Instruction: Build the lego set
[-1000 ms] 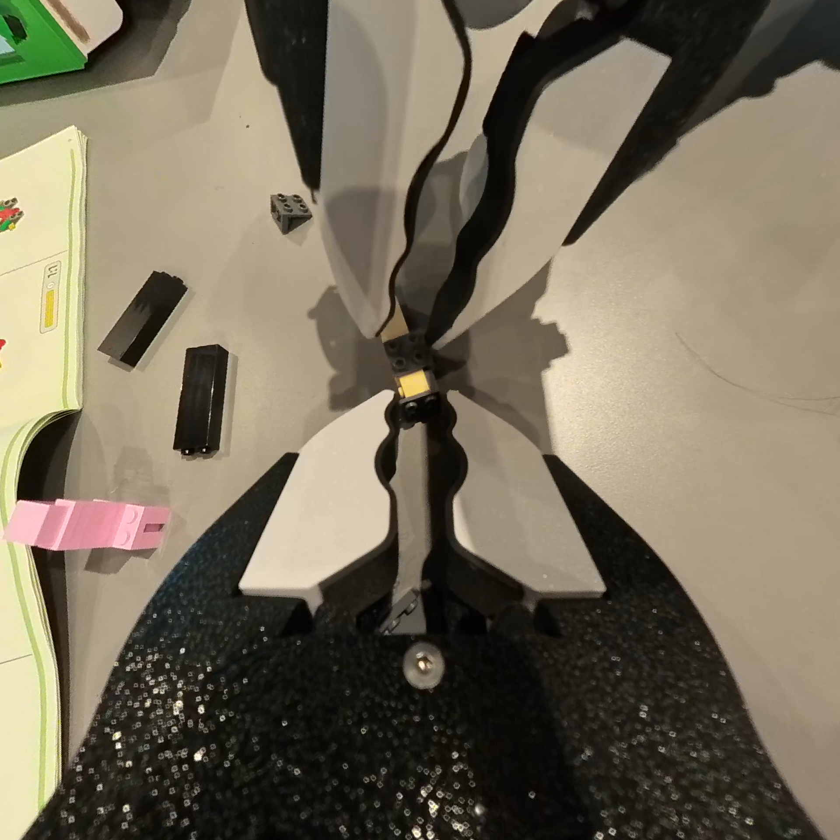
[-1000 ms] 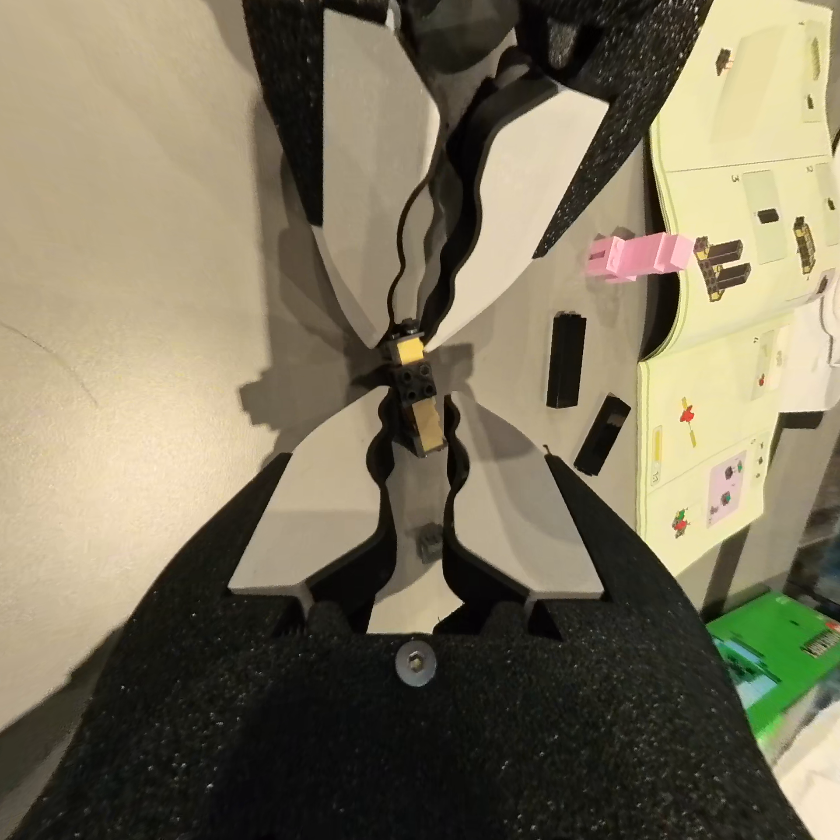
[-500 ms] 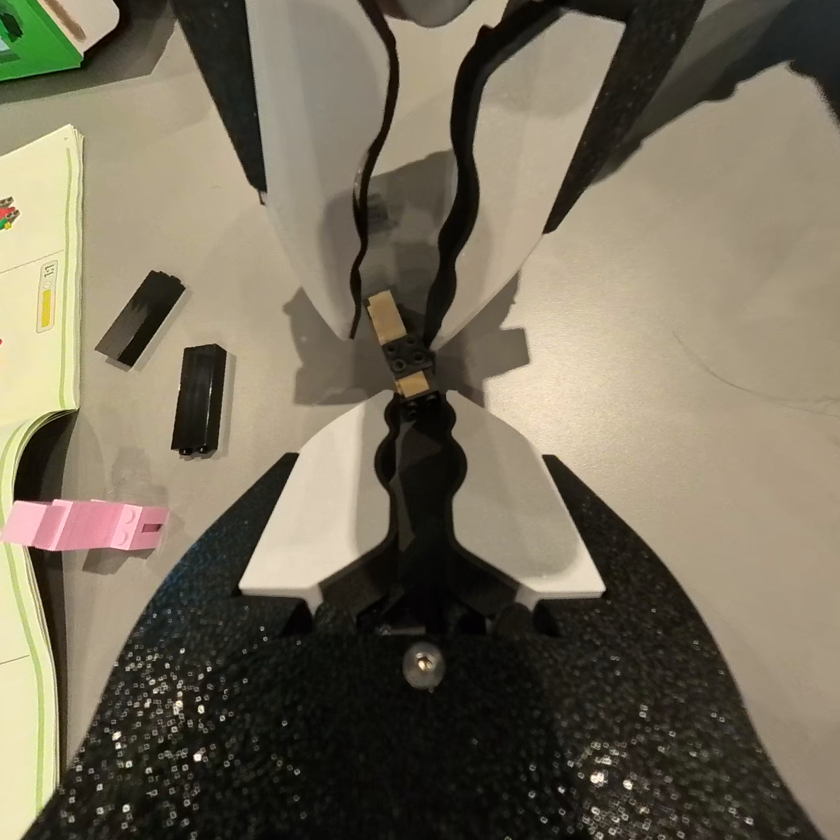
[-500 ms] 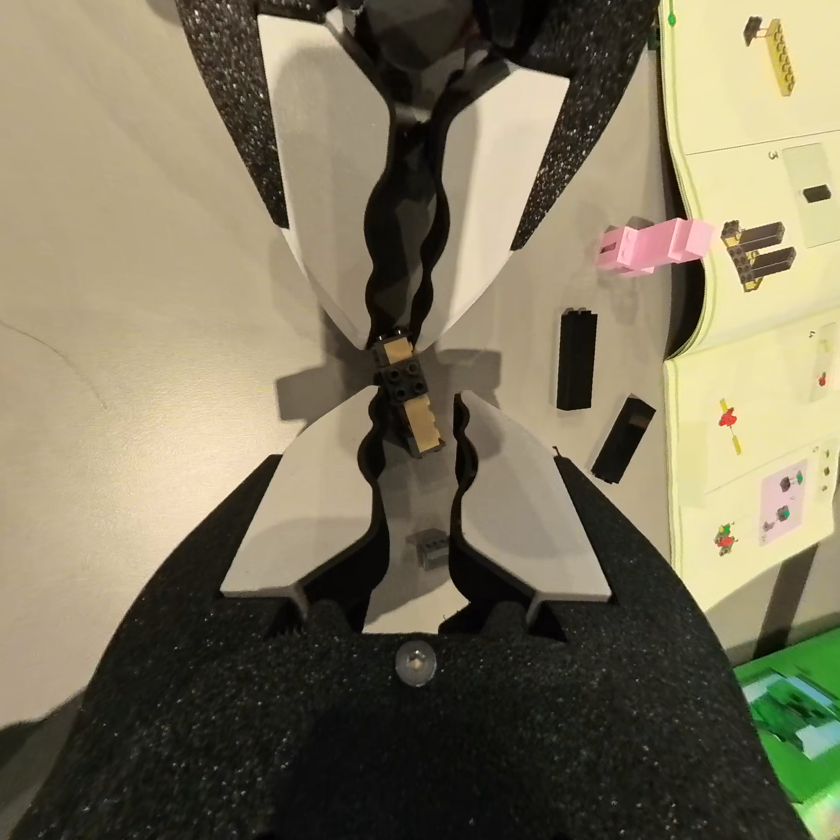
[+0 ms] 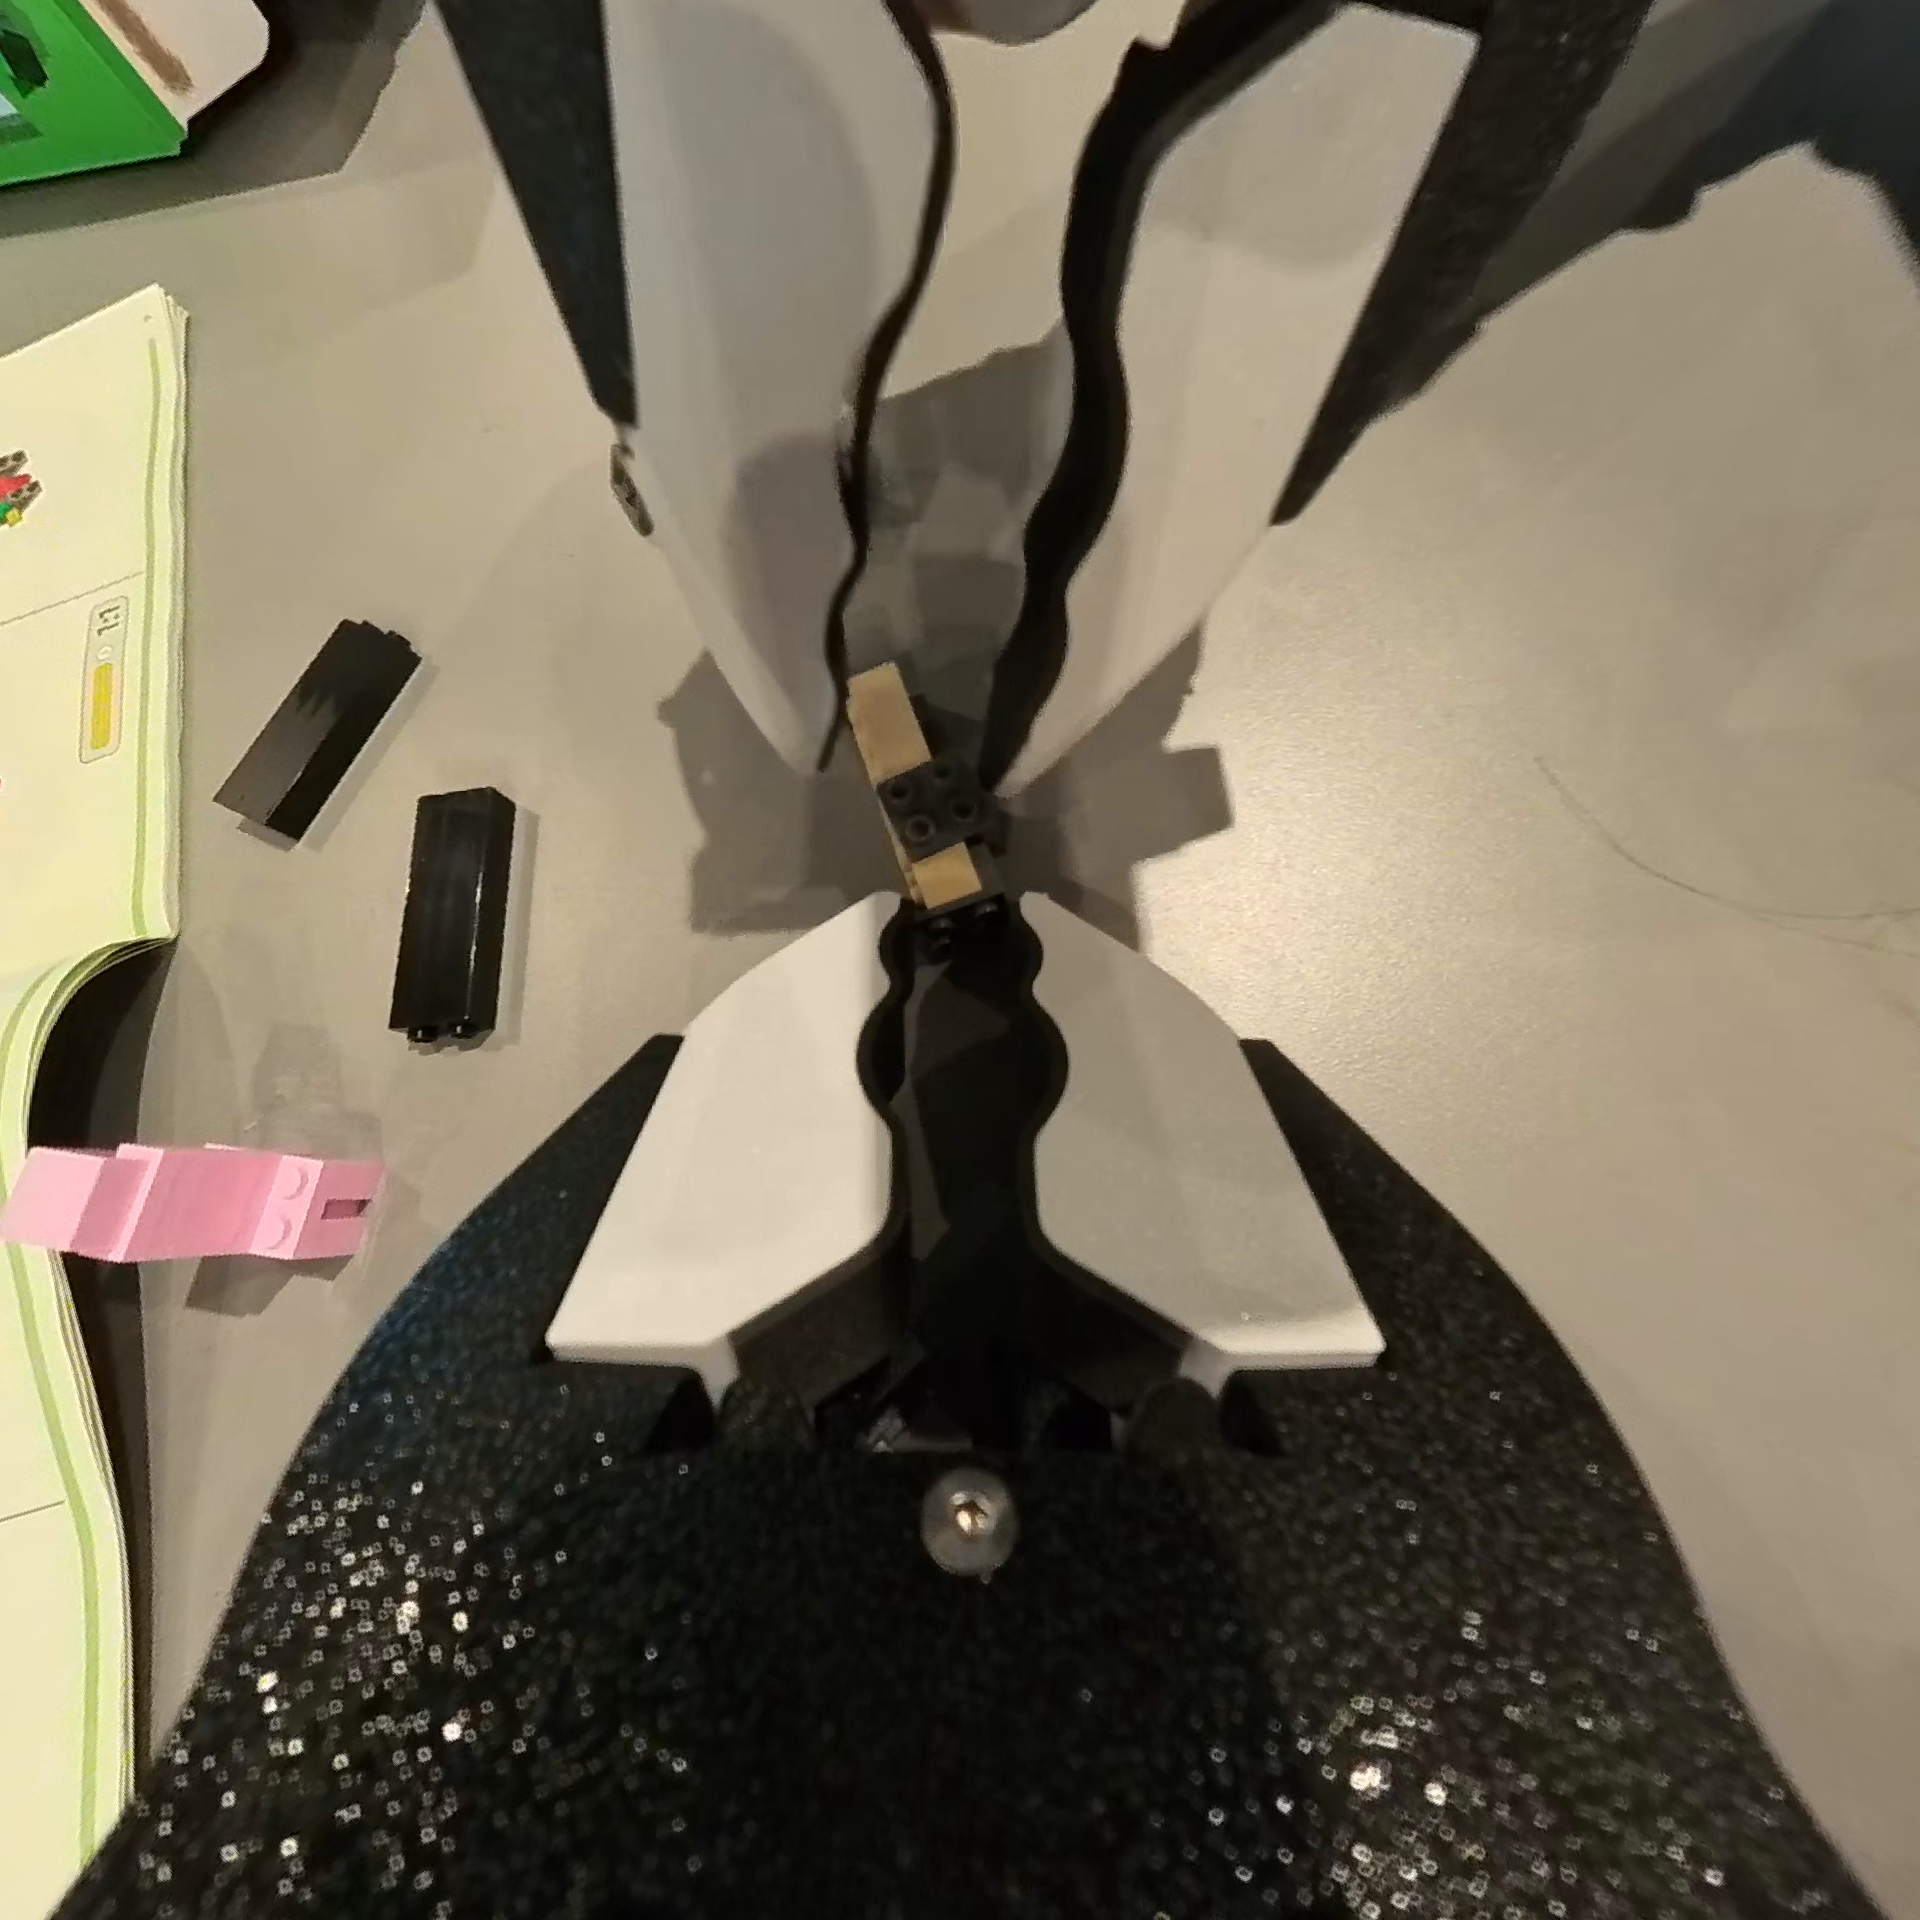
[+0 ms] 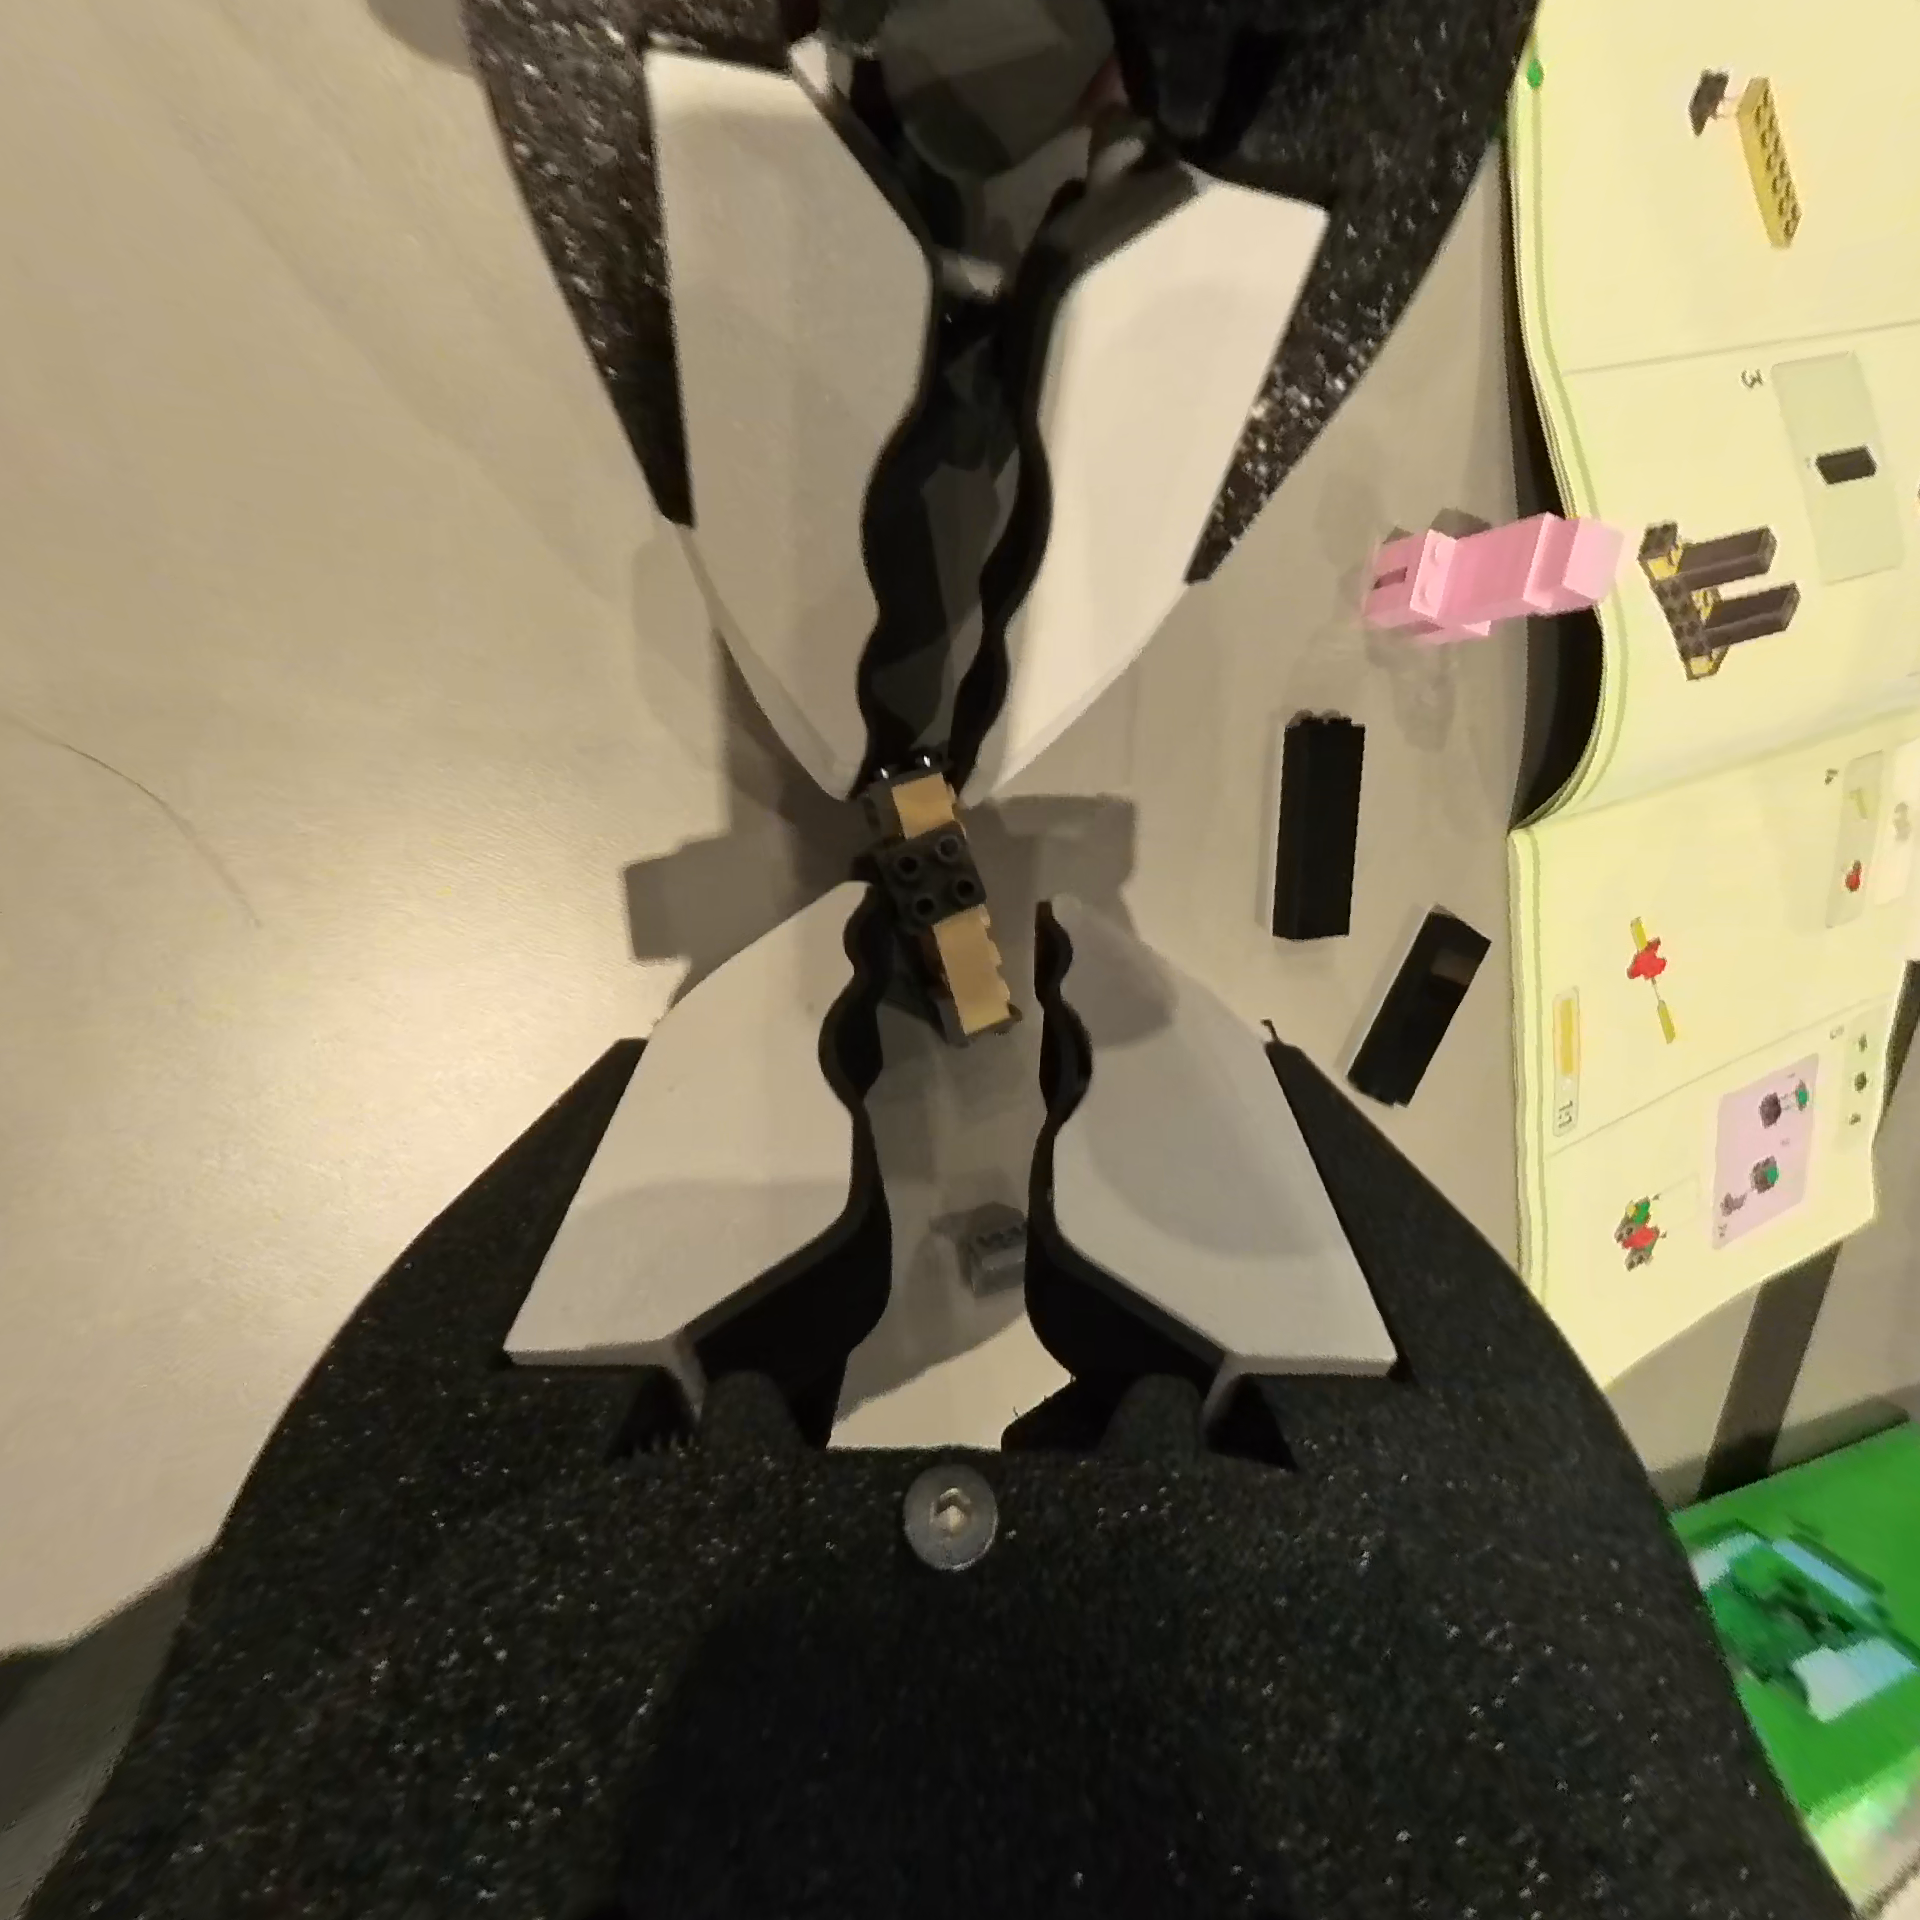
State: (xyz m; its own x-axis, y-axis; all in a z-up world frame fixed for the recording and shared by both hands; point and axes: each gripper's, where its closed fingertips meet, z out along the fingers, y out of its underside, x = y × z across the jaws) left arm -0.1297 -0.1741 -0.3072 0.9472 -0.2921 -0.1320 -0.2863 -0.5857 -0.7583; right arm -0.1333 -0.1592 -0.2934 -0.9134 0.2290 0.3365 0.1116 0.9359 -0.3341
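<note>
A: Where was the assembly [image 5: 932,821]?

B: Above the table [image 5: 1558,831], between two grippers meeting tip to tip. The left gripper [image 5: 958,920] was closed on its black end, jaws pinched at the tips.

A: And the right gripper [image 6: 951,940]?

B: Its jaws stood parted around the tan end at 12 o'clock, apparently not clamping it.

A: How should the step have gone?

B: The left had to hold steady while the right re-gripped squarely; the piece sat skewed. Two black bricks [image 5: 454,909] lay at 9 o'clock, a pink piece [image 5: 197,1210] at 8, overlapping the booklet [image 5: 83,675], and a small grey piece [image 6: 987,1242] lay under the right jaws.
</note>
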